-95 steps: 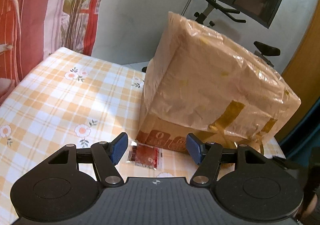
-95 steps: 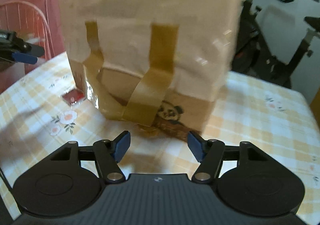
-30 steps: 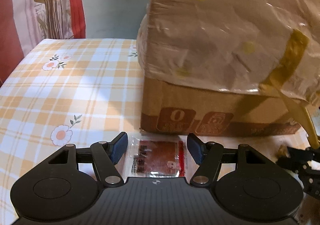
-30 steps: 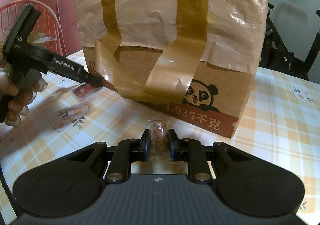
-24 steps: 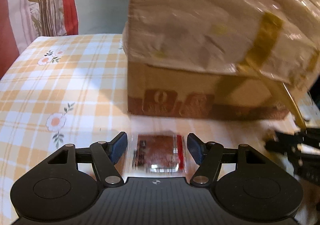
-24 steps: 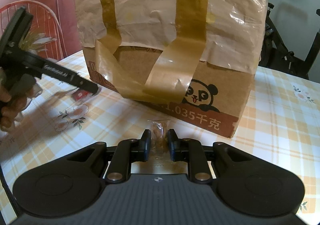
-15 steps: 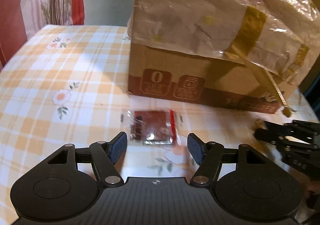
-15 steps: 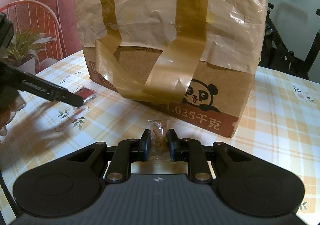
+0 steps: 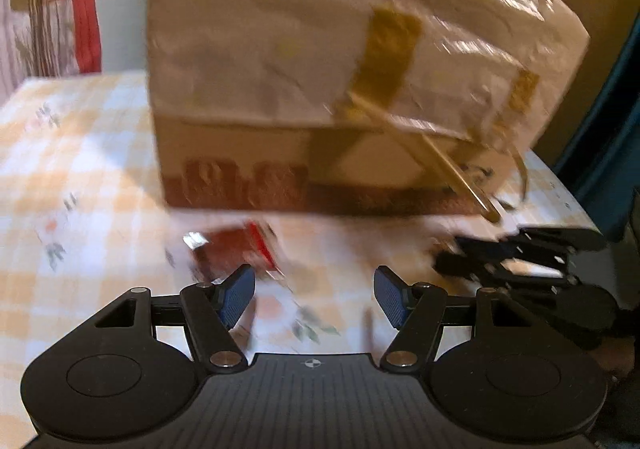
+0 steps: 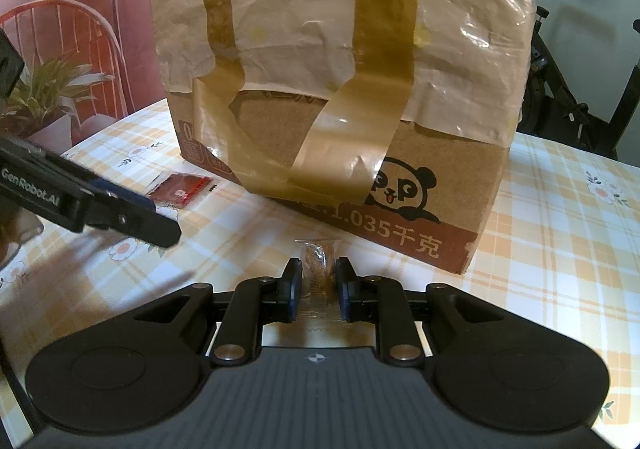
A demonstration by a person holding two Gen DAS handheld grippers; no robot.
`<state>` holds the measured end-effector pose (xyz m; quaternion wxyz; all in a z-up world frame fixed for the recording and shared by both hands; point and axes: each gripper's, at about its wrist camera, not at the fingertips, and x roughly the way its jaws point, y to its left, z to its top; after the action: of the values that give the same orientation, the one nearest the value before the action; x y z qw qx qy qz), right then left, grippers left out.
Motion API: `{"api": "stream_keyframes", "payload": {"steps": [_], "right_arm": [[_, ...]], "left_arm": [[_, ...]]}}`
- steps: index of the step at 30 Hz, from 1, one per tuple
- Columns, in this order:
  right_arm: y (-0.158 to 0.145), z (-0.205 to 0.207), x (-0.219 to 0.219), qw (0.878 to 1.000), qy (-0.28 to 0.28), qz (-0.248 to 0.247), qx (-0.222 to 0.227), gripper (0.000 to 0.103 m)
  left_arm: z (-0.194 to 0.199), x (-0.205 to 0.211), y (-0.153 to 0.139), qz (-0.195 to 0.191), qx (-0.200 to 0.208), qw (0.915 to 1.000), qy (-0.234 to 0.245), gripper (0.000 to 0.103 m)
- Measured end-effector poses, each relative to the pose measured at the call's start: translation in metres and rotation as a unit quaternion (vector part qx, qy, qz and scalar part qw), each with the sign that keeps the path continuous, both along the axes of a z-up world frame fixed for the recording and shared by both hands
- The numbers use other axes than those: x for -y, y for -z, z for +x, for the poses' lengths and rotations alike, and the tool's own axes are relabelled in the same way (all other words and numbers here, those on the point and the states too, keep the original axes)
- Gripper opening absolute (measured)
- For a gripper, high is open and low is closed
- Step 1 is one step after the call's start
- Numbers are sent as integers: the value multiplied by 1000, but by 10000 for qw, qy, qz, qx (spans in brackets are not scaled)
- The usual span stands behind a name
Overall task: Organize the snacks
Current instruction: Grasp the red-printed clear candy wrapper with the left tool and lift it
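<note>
The right gripper pinches a clear-wrapped snack just before the taped cardboard box; only the right wrist view shows this. The left gripper, fingers spread, hovers near the red snack packet on the checked tablecloth, blurred there but sharp in the right view.
</note>
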<state>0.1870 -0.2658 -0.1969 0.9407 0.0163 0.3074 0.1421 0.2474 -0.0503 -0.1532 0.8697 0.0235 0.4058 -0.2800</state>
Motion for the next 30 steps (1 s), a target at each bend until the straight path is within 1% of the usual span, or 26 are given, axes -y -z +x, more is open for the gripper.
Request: {"api": "stream_keyframes", "payload": {"steps": [2,4,6,8,10,12,15,18,21,25,27,30], "right_arm": [[0,0,0,10000,-1,-7,3,20],[0,0,0,10000,10,0,1,20],[0,0,0,10000,11,0,0,20],[0,0,0,10000,9,4,-1,20],[-1,0,0,10000,14,24,-5,20],[-1,0,0,10000,22,48,-10,20],[-1,0,0,10000,26,56,-11,20],[-2,0,0,10000,34,70,-17,20],[-2,0,-1,10000,45,79,-22,20],[-2,0,-1,10000,44,82,-24,20],[-1,0,-1,9999,49,88,-25,20],[-1,0,0,9999,47,85,-25,20]], "left_arm": [[13,-6,-4,-36,91,9999,-80,68],[29,-11,-3,-69,34,9999,-108,68],[40,-13,-1,9,46,9999,-119,66],[47,-12,2,113,69,9999,-26,63],[53,-11,4,113,13,9998,159,63],[55,-9,6,175,58,9993,320,63],[58,-7,13,215,-7,9985,510,63],[59,-13,19,31,-50,9986,530,63],[58,-24,20,-180,-186,9984,507,63],[49,-35,21,-187,-209,9979,582,64],[42,-38,21,-132,-177,9981,566,64],[35,-47,20,-275,-290,9984,397,64]]}}
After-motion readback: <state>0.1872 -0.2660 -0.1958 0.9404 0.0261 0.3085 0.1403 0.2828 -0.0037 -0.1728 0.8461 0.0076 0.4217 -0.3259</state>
